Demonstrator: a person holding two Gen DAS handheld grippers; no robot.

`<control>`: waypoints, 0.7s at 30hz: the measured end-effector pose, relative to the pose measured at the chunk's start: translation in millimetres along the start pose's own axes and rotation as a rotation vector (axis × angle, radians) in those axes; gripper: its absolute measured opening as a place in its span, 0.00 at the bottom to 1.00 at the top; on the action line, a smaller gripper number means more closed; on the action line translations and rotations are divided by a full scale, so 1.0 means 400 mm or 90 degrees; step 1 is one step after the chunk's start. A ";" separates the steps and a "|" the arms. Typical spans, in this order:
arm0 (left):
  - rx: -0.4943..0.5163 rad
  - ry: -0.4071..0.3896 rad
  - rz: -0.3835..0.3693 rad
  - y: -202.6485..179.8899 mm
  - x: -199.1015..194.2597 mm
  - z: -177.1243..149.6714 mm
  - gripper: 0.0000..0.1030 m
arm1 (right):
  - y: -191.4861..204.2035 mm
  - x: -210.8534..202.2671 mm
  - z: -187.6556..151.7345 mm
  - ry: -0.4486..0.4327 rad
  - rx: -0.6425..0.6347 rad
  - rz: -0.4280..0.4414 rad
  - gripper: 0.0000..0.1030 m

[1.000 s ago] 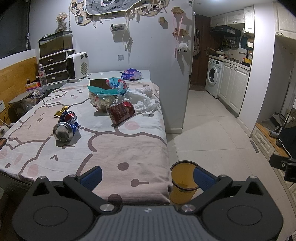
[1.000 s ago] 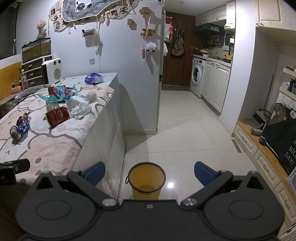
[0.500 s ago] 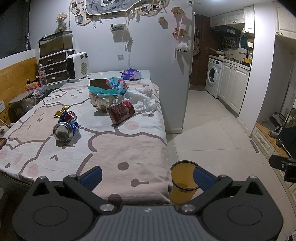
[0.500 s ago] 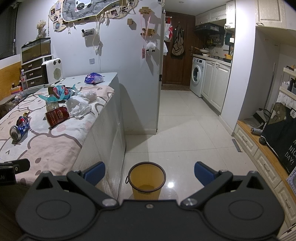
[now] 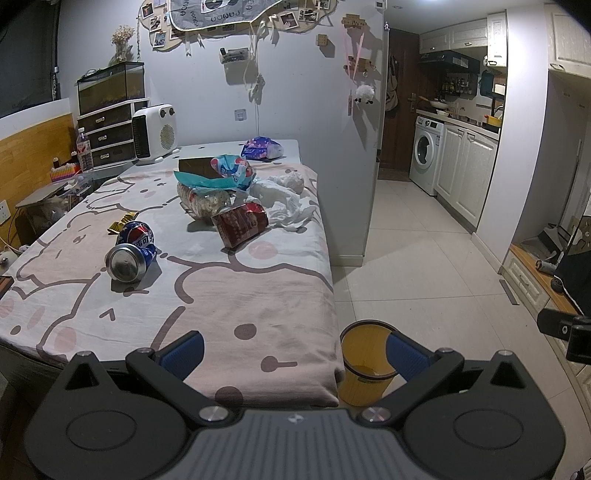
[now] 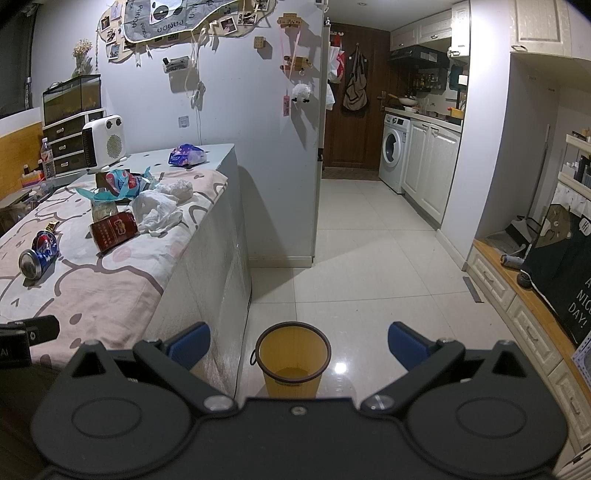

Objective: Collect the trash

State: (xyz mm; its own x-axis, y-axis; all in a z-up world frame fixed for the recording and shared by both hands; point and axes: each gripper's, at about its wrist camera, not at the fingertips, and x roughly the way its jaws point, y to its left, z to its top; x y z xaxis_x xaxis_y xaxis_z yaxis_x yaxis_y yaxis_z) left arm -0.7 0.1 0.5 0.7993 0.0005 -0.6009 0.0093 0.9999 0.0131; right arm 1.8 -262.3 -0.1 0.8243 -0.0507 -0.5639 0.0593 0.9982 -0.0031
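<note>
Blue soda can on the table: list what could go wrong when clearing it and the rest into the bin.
The blue soda can lies on its side on soft cloth, so it may roll when nudged. The yellow bin stands on the floor below the table edge, so a drop could miss. The crumpled tissues may come apart in open fingers.

White fan heater (image 5: pixel 154 133) at the far end of the desk (image 5: pixel 236 291), just beside a set of dark drawers (image 5: pixel 109 138) topped by a glass tank (image 5: pixel 110 86). Water bottle (image 5: pixel 85 149) left of the drawers. Photo collage (image 5: pixel 236 14) on the wall above. Background right — washing machine (image 6: pixel 394 151) under a kitchen counter, beside white cabinets (image 6: pixel 430 171); bags hang on the brown door (image 6: pixel 354 92). Pale tiled floor (image 6: pixel 369 258).
</note>
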 end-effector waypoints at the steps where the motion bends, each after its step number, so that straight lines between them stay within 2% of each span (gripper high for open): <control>1: 0.000 0.000 0.000 0.000 0.000 0.000 1.00 | 0.001 0.001 0.000 0.000 0.000 0.000 1.00; 13: -0.009 0.000 0.001 -0.030 -0.002 0.013 1.00 | 0.010 0.032 -0.011 0.012 -0.001 0.005 1.00; 21: -0.034 0.009 0.022 0.035 0.092 -0.009 1.00 | 0.017 0.112 -0.019 0.025 0.009 0.033 1.00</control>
State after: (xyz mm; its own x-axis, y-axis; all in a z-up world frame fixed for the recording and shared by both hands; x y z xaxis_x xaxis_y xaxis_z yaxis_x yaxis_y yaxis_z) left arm 26.8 14.0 -24.2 0.7899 0.0356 -0.6122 -0.0515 0.9986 -0.0085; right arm 35.0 -257.4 -31.5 0.8040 0.0020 -0.5946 0.0258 0.9989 0.0382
